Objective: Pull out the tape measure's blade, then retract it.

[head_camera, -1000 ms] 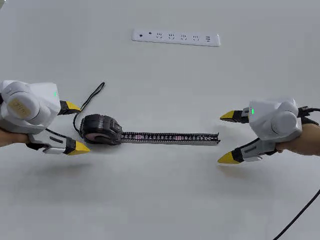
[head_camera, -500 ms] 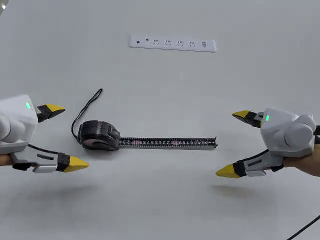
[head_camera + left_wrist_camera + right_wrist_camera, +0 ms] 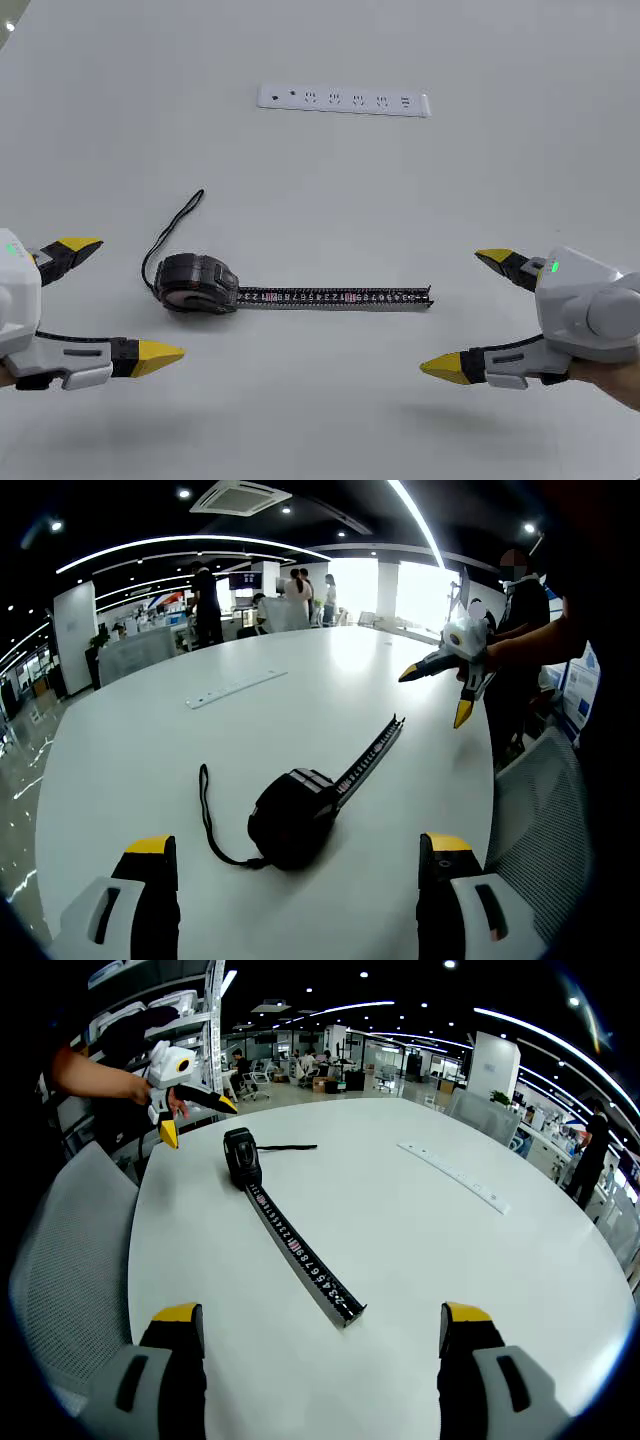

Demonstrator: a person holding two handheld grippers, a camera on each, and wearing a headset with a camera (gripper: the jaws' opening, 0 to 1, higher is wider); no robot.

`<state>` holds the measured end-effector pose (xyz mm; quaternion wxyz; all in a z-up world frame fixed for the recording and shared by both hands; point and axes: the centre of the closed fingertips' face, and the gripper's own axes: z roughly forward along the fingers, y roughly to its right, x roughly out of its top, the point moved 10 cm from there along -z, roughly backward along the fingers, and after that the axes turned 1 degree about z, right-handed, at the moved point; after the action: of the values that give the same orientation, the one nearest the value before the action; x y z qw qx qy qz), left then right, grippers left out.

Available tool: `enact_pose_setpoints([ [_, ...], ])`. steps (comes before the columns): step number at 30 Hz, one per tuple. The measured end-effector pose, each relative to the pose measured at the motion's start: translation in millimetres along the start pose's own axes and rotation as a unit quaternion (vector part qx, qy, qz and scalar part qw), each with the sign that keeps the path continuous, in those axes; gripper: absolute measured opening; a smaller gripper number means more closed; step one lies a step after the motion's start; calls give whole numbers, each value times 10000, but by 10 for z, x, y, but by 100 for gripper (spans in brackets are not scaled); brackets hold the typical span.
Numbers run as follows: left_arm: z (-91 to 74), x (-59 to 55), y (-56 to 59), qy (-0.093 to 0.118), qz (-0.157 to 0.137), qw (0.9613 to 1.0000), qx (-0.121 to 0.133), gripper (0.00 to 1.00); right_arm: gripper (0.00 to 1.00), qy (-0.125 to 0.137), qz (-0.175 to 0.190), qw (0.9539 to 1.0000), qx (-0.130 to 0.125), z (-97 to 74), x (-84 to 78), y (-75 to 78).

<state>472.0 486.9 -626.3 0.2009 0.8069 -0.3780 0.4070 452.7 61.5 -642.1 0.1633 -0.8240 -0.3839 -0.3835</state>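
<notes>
**Blade out, both claws empty**

The black rubber-cased tape measure (image 3: 198, 284) lies mid-worktop (image 3: 300, 420), its thin steel blade (image 3: 335, 297) drawn flat towards the right gripper (image 3: 452, 311). That claw and the left gripper (image 3: 138, 297) gape wide, holding nothing. The case looks dense and grippy, best clamped across its flanks. The blade looks springy and sharp-edged. A white plastic power strip (image 3: 343, 100) sits well off, towards the far edge.

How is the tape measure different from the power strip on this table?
The tape measure is black and chunky; the power strip is white, long and flat. The tape measure lies nearer, with its blade pulled out; the power strip lies farther back. Both rest on the white table.
</notes>
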Motion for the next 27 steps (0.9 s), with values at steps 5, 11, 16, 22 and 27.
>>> enact_pose_setpoints([
  [5,-38,-14,147,82,-201,9997,100,99,100,118,234,9995,-161,-61,9,-146],
  [11,-67,8,296,247,-408,9983,339,100,100,241,472,9980,-337,-123,26,-331],
  [16,-66,19,397,407,-560,9958,595,100,100,369,581,9966,-463,-147,81,-460],
  [22,-101,45,508,540,-681,9922,897,100,100,494,740,9932,-753,-173,109,-588],
  [27,-110,2,599,508,-785,9899,1065,100,100,468,850,9918,-837,-171,105,-685],
])
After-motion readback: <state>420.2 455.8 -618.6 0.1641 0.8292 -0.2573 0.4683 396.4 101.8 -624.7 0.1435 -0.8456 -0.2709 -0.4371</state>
